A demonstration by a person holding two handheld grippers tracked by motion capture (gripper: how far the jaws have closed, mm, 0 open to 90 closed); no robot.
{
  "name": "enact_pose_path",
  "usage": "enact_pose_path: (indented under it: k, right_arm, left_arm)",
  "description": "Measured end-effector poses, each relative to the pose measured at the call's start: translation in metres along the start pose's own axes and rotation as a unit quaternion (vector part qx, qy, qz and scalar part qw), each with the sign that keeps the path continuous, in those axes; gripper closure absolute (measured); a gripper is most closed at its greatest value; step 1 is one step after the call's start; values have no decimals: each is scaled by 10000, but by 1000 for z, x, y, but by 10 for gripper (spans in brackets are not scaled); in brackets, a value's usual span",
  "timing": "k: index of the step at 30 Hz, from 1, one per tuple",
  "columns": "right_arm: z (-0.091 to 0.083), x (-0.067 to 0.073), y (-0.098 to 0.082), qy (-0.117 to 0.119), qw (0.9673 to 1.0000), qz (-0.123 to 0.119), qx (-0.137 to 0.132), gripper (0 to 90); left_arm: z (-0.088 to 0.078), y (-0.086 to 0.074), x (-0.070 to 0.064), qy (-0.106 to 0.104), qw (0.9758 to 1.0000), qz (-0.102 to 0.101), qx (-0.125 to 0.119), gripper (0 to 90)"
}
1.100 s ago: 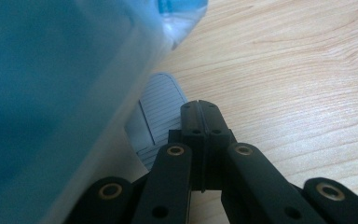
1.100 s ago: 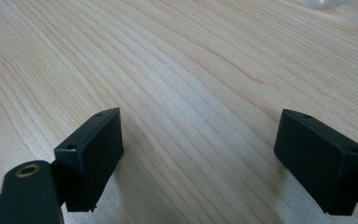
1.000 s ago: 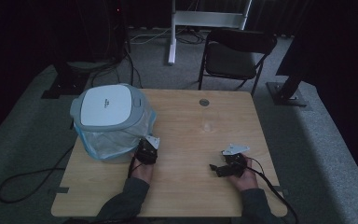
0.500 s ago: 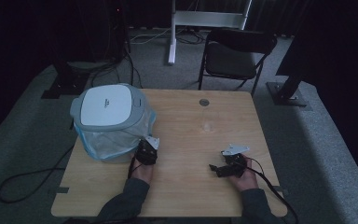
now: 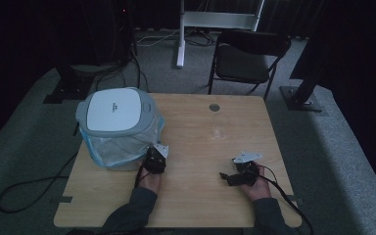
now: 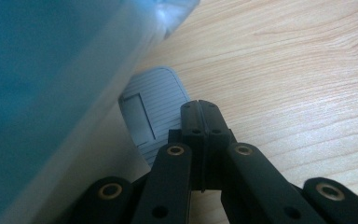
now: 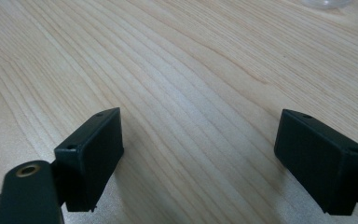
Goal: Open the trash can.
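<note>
Hamper (image 5: 120, 128) with its lid on looks untouched: my left gripper (image 5: 155, 157), jaws pressed together, sits just beside it, my right gripper (image 5: 225, 177) well apart, gaping empty.

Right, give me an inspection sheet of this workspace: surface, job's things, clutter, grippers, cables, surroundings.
Surface: wooden table, light grain, bare in the middle.
Job's things: translucent blue bin with a grey-and-white lid at the table's left rear; a grey ribbed tab lies at its base, beside the left gripper's jaws.
Clutter: a small clear cup and a round grommet toward the far edge.
Grippers: left gripper jaws shut together, nothing between them, at the bin's foot; right gripper jaws wide open over bare wood.
Cables: one trails from the right gripper off the near edge; a black cable loops on the floor at left.
Surroundings: dark folding chair behind the table, grey carpet, stand bases.
</note>
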State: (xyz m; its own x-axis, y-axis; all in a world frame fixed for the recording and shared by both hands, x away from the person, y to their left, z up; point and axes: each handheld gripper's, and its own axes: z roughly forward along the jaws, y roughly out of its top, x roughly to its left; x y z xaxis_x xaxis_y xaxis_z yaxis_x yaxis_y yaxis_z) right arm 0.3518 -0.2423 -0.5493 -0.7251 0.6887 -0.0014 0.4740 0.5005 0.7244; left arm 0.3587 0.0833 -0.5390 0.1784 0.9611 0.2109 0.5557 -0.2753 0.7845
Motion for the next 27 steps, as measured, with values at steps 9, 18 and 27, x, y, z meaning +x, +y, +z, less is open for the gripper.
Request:
enact_pose_path:
  k: [9,18,27]
  right_arm:
    - [0,0,0,5,10000,10,2,148]
    - [0,0,0,4,10000,9,2,148]
    - [0,0,0,4,10000,9,2,148]
  left_arm:
    - [0,7,3,99,9999,31,-66,900]
    - [4,13,-3,207,9993,-268,-159,900]
    - [6,22,-2,214,9994,-256,-122,900]
